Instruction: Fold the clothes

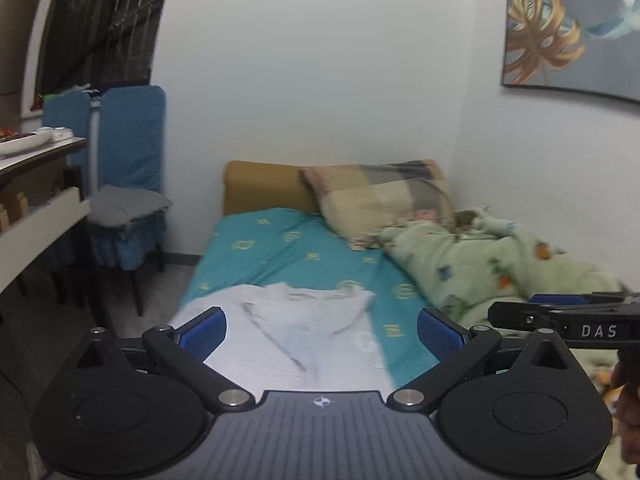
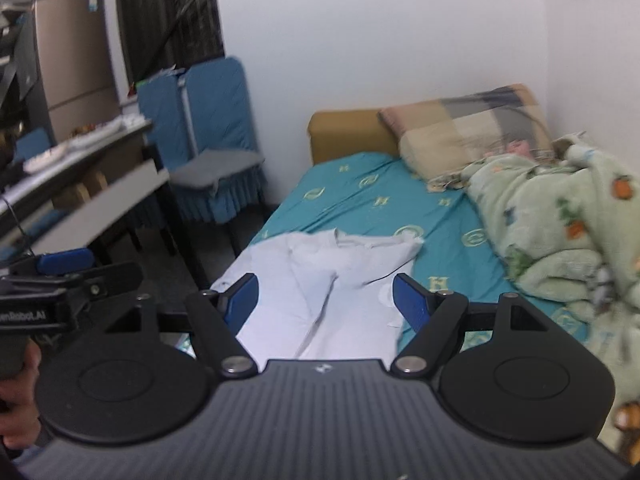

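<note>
I've got the white shirt (image 1: 304, 332) lying rumpled on the teal bed sheet (image 1: 288, 248), near its front edge, collar towards the pillow (image 1: 380, 196). My left gripper (image 1: 322, 330) hangs above the shirt, jaws wide apart, nothing between them. My right gripper (image 2: 326, 300) hangs above it too, jaws spread, empty. The green blanket (image 2: 560, 224) is heaped right of the shirt.

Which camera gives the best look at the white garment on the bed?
The right wrist view: the white garment shows its collar, a sleeve and front fairly sharply on the teal sheet. In the left wrist view the garment lies in the same place but looks blurrier, its lower part hidden by the gripper body.
</note>
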Demonstrator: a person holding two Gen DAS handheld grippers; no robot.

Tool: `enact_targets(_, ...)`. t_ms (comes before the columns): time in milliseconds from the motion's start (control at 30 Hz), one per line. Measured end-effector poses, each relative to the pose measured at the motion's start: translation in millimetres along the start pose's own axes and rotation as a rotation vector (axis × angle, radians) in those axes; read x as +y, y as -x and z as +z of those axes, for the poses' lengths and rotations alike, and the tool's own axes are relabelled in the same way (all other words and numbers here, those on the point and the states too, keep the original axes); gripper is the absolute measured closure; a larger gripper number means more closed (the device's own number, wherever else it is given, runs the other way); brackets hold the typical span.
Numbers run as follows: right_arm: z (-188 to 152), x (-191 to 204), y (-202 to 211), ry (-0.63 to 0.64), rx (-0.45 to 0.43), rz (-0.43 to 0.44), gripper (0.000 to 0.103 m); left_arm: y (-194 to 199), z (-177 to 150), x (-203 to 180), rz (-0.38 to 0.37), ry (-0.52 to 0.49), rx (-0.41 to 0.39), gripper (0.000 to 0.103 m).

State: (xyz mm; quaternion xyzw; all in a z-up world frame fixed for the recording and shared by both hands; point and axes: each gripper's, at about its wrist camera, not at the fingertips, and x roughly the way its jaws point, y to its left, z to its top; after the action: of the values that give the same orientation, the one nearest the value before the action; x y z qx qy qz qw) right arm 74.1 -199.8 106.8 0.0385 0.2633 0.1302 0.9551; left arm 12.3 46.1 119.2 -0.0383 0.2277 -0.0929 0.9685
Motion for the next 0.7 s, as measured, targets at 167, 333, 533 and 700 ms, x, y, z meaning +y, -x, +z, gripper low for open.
enact_targets(167,-13,16,-114,0.020,0.099,0.080,0.017,-51,-40,73,0.046,0.123,0.046,0.001)
enact_targets(333,-23,69,-247,0.094,0.188,0.147,0.017,-83,-73,164,0.151,0.246,0.110,0.002)
enact_targets(533,-47,181,-396,0.294,0.314,0.291,0.018,-107,-102,232,0.242,0.270,0.095,0.002)
enact_targets(700,-78,250,-481,0.504,0.379,0.314,0.018,-147,-130,268,0.252,0.339,0.145,0.002)
